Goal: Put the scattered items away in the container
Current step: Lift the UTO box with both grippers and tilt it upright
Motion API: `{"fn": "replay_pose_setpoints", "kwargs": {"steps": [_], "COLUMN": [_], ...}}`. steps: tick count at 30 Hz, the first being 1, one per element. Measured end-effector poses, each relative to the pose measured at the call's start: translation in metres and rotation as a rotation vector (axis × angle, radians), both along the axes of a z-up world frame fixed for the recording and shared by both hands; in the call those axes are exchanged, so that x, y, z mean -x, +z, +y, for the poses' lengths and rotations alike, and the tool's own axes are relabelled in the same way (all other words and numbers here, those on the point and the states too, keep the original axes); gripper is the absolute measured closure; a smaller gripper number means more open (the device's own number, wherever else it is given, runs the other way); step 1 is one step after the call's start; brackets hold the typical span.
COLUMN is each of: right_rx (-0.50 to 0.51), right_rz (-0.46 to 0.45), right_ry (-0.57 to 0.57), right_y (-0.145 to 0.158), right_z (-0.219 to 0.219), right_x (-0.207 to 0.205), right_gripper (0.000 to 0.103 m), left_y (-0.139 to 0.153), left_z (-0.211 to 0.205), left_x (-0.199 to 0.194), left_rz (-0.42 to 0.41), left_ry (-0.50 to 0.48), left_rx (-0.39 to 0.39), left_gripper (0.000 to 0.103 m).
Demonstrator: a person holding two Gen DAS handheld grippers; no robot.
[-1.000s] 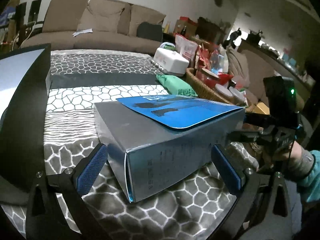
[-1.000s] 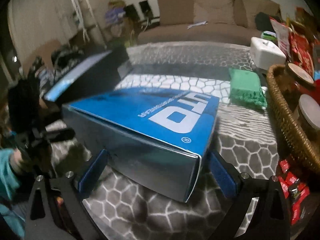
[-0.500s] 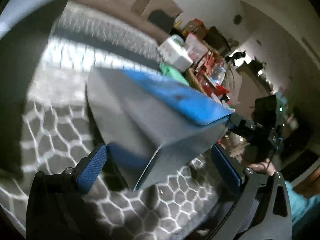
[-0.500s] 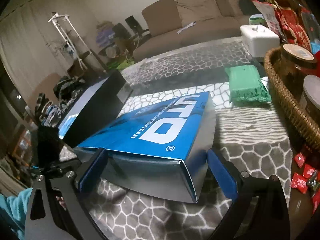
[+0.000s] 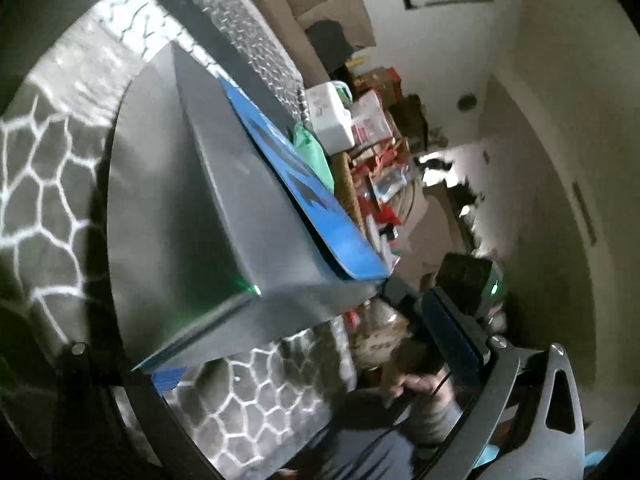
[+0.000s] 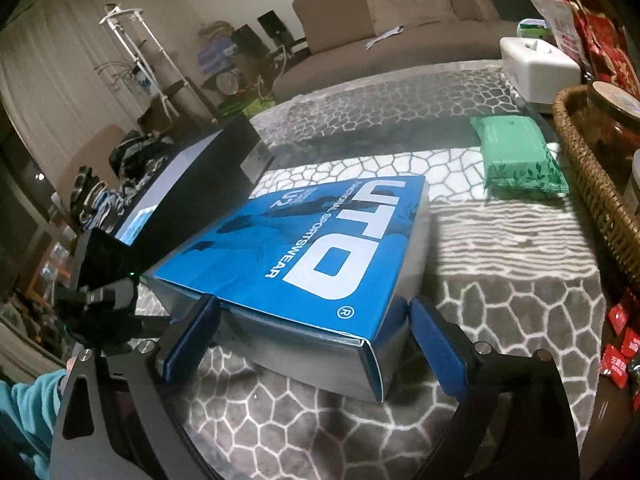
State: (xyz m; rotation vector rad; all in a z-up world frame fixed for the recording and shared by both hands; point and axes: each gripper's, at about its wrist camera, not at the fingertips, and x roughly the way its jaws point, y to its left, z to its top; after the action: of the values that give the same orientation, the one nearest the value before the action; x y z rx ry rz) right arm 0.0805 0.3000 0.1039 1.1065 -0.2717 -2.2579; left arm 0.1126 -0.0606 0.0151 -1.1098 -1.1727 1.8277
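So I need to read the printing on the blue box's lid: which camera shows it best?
The right wrist view. The blue box sits square ahead of the right claw, lid facing up, with "UTO" and "SPORTSWEAR" legible. The left wrist view is rolled and blurred: the lid shows only as an edge-on blue strip above the silver side.

A beige sofa stands behind the patterned tablecloth.

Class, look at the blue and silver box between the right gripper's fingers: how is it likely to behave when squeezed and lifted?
The box looks like thin card, so it may dent under the right gripper. Its blue lid flap overhangs loosely and might spring open. The glossy silver sides could slip on the pads.
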Motion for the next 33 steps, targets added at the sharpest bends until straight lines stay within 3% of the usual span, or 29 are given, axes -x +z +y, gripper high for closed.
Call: {"fn": "replay_pose_setpoints", "kwargs": {"steps": [7,9,10,13,18,20,22,25,27,30,33], "right_rx": [-0.02,-0.027,-0.029,-0.028,0.035,0.144,0.319,0.681,0.84,0.899,0.865], "right_rz": [-0.012,-0.016,-0.018,-0.039,-0.067,-0.112,-0.211,-0.416,-0.497,-0.506,-0.488], "right_ry": [0.015,0.021,0.023,0.022,-0.047,-0.121,-0.195,-0.326,-0.405,-0.469,-0.479], "right_y": [-0.003,-0.005,-0.005,-0.009,-0.005,-0.008,-0.02,-0.057,-0.078,-0.089,-0.085], "right_z": [-0.006,-0.008,-0.008,-0.005,0.02,0.043,0.064,0.084,0.084,0.07,0.052], "right_x": [-0.001,-0.001,-0.002,-0.001,-0.002,-0.001,0.0,-0.014,-0.033,-0.047,-0.037], "right_gripper": [0.007,0.007,0.007,0.007,0.006,0.006,0.005,0.004,0.004,0.003,0.003], "left_y": [-0.013,-0.028,-0.039,-0.059,-0.067,-0.068,-0.071,-0.077,-0.078,-0.078,-0.077], "left_z": [0.002,0.002,0.004,0.01,0.013,0.014,0.021,0.019,0.022,0.026,0.026], "left_x": [0.002,-0.001,-0.001,-0.001,-0.001,0.0,0.001,0.001,0.002,0.006,0.007], "left_rz": [-0.08,-0.135,-0.189,-0.261,-0.292,-0.304,-0.322,-0.366,-0.376,-0.38,-0.373], "left_ry": [0.218,0.299,0.33,0.351,0.37,0.374,0.378,0.378,0.384,0.384,0.382], "left_rx": [-0.083,-0.152,-0.18,-0.233,-0.303,-0.321,-0.346,-0.41,-0.422,-0.42,-0.404], "left_gripper": [0.003,0.017,0.039,0.043,0.047,0.047,0.047,0.047,0.047,0.047,0.047]}}
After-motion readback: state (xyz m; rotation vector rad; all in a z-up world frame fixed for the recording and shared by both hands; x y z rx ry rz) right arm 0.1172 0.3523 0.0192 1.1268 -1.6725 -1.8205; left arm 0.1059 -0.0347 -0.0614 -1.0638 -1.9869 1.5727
